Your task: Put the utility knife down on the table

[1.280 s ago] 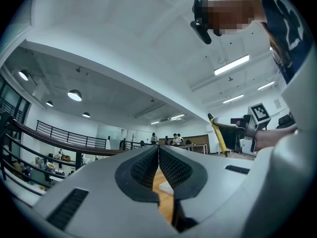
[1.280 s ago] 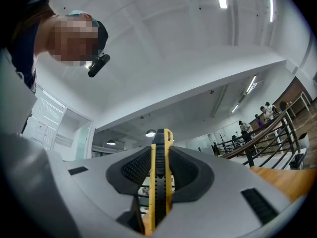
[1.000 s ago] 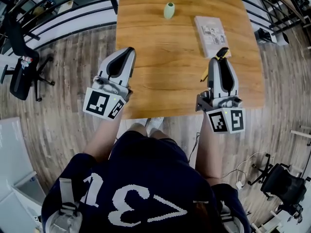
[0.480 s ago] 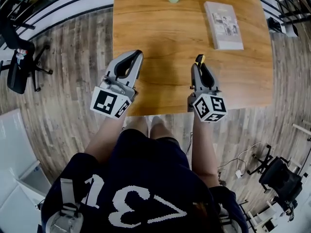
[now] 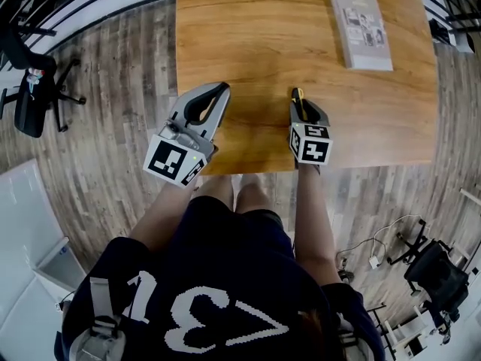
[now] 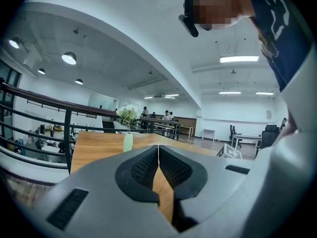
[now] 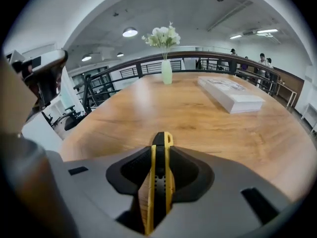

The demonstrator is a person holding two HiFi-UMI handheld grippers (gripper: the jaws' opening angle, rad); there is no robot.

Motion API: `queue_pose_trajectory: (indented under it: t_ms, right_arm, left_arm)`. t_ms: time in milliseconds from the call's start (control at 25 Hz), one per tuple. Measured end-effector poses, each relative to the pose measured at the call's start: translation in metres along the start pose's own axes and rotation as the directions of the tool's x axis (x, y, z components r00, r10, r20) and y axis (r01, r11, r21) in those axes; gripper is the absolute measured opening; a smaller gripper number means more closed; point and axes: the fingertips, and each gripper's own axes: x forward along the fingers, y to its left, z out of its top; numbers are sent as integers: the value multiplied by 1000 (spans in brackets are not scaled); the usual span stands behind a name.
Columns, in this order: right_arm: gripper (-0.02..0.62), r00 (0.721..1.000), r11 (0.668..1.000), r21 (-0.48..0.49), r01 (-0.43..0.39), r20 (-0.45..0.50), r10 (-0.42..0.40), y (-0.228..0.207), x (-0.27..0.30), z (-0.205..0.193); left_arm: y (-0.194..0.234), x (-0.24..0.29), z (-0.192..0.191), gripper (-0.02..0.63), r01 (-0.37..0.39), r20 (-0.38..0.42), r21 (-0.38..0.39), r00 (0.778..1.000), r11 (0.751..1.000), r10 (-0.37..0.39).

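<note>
Claws hang over the near edge of the counter [image 5: 248,47], one in each of our hands. Our left claw [image 5: 216,95] is pressed together on nothing; in its own view only wood grain shows through the slit below the meeting tips. Just to its right, our right claw [image 5: 300,102] pinches the utility knife [image 7: 158,180], a yellow and black handle held on edge between the jaws, its end poking past them toward the far side. We cannot tell whether the knife touches the wood. Well off to the left, a black office chair [image 5: 30,96] stands on the plank floor [image 5: 113,111]. Farther out on the right lies a book [image 5: 361,28], flat and well apart from both claws. At the far edge stands a pale green vase [image 7: 167,72] holding white flowers [image 7: 162,35].
</note>
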Motion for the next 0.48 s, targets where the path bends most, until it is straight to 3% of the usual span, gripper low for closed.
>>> queue_pose_trajectory:
  t_ms: [120, 200, 280, 400, 480]
  right_arm:
    - [138, 1000, 1000, 24, 0, 6, 0, -2, -3, 4]
    - [135, 998, 999, 37, -4, 65, 2, -4, -16, 19]
    - [55, 985, 999, 39, -4, 170, -3, -7, -38, 45]
    - [30, 938, 1000, 12, 21, 346, -24, -12, -85, 96]
    - [25, 887, 998, -32, 58, 460, -37, -10, -123, 134]
  left_arm:
    - [0, -1, 5, 18, 5, 9, 6, 1000, 1000, -5]
    - [1, -1, 14, 18, 3, 22, 15, 1000, 1000, -3]
    - [2, -1, 25, 18, 0, 42, 29, 999, 1000, -2]
    - [4, -1, 50, 18, -4, 80, 54, 997, 999, -1]
    - [4, -1, 71, 18, -6, 110, 71, 994, 997, -1]
